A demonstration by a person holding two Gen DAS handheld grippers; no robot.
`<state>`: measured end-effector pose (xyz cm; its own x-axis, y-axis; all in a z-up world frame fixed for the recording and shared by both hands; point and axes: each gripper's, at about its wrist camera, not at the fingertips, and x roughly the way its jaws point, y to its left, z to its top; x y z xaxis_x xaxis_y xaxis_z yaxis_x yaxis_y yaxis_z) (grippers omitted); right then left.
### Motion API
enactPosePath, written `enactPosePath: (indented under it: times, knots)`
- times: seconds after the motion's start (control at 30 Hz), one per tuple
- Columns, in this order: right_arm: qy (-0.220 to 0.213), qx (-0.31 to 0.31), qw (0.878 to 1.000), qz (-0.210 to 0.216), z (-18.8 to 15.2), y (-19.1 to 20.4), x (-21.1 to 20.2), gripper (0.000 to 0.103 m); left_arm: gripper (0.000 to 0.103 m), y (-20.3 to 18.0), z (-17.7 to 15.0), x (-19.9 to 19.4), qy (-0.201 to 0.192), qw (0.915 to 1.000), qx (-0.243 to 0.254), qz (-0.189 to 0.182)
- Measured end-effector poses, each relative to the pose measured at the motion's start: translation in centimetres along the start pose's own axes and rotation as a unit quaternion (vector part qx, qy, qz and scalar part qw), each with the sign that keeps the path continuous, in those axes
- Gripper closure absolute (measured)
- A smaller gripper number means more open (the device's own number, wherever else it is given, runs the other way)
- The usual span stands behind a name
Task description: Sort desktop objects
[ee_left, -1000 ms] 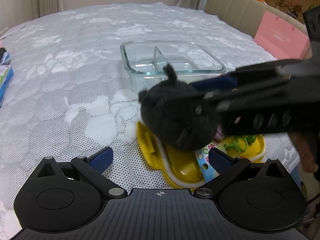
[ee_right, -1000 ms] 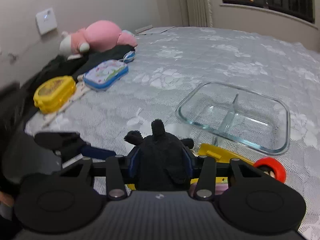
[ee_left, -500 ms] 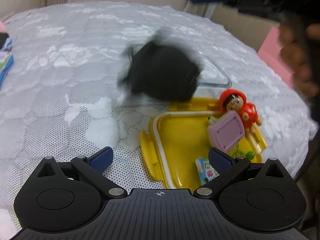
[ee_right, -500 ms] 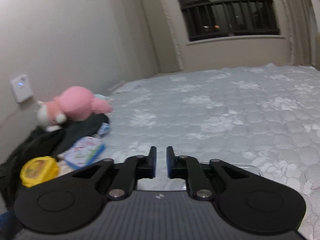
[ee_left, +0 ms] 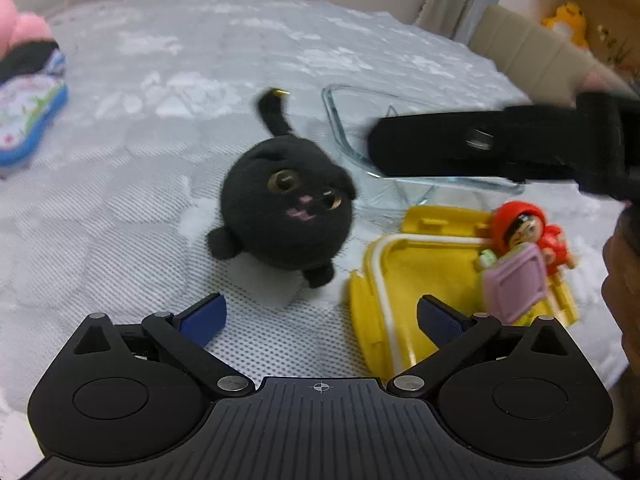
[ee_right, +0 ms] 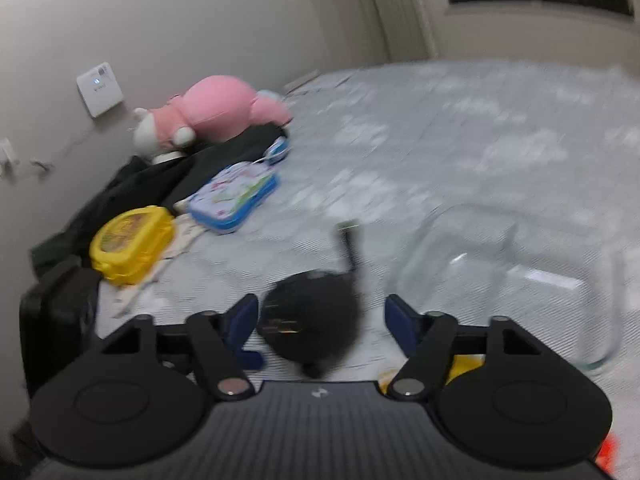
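A black plush cat (ee_left: 286, 210) lies on the white bedspread, left of the open yellow box (ee_left: 432, 276) and in front of the divided glass dish (ee_left: 340, 128). It also shows in the right wrist view (ee_right: 314, 316), below and between the fingers. My left gripper (ee_left: 320, 318) is open and empty, just short of the cat. My right gripper (ee_right: 320, 328) is open and empty above the cat; its body (ee_left: 500, 144) hangs over the dish. A red-hooded doll (ee_left: 528, 232) and a pink card (ee_left: 516, 284) lie in the yellow box.
A blue pencil case (ee_right: 234, 196), a closed yellow box (ee_right: 132, 242), a pink plush (ee_right: 216, 114) and dark cloth (ee_right: 132, 184) lie at the bed's far side by the wall. The glass dish (ee_right: 512, 264) is right of the cat. A beige headboard (ee_left: 532, 56) stands behind.
The right gripper held the black cat over the yellow box, let it go and opened. The cat dropped onto the bedspread left of the box. The right gripper has swung down over it.
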<state>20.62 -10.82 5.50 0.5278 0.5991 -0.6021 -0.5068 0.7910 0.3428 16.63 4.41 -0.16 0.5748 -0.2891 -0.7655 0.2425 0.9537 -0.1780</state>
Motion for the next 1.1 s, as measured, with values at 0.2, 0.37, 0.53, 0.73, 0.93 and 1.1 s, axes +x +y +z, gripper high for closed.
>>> enactPosePath:
  times: [0.2,0.37,0.53,0.73,0.93,1.1]
  knots:
    - [0.056,0.004,0.997,-0.043,0.9,0.9,4.8,0.028,0.0,-0.2,-0.7,-0.1,0.006,0.9997,0.021,0.007]
    - [0.089,0.042,0.994,-0.057,0.3,-0.7,7.5,0.054,0.0,0.2,-0.8,-0.7,0.0,0.9997,0.022,0.009]
    - [0.065,0.063,0.995,-0.032,0.3,-1.7,5.6,0.056,0.0,0.3,-0.6,-0.6,-0.001,0.9999,0.016,0.004]
    - [0.013,0.11,0.994,-0.002,2.2,-3.1,1.8,0.063,0.0,-0.3,-0.5,-0.4,0.002,0.9997,0.024,0.006]
    - [-0.044,0.193,0.98,0.02,4.2,-6.5,-2.1,0.098,0.0,-0.2,-0.6,-0.2,0.005,0.9997,0.021,0.005]
    - [-0.046,0.096,0.994,-0.02,3.5,-4.5,-2.5,0.081,0.0,0.7,-0.3,-0.1,0.008,0.9994,0.029,0.017]
